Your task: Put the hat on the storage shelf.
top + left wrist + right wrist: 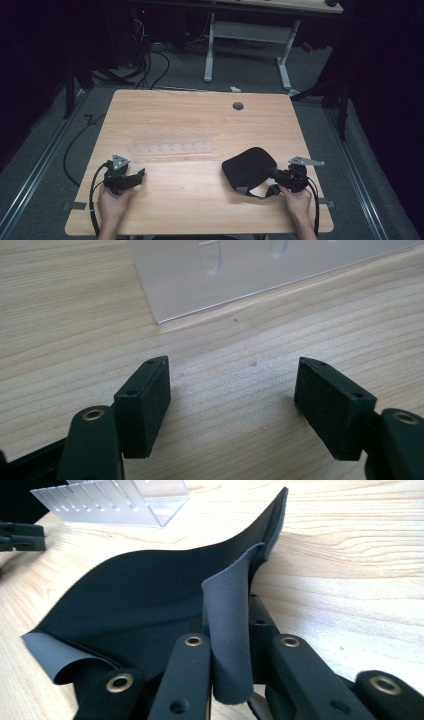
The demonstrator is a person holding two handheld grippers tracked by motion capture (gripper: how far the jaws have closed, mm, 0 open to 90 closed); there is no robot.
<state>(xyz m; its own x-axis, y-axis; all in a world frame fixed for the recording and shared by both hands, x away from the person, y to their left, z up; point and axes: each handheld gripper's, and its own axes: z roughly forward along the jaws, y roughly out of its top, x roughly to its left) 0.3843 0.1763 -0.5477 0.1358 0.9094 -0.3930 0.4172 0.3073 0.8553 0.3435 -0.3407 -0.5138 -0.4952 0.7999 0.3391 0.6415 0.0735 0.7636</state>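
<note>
Pale wood-grain table (200, 200) in a dark room: the right gripper (280, 176) pinches a folded edge of a black cloth (248, 167), soft and matte with a grey underside, lying at right and curling up. At left, the left gripper (136, 178) rests open. Between them and farther back, a clear ribbed plastic rack (172, 141) lies crosswise.

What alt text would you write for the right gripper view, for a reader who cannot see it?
The right claw is shut on a folded edge of a black cloth piece with a grey underside, which lies curled on the wooden table. A clear plastic rack stands beyond it, at upper left.
</note>
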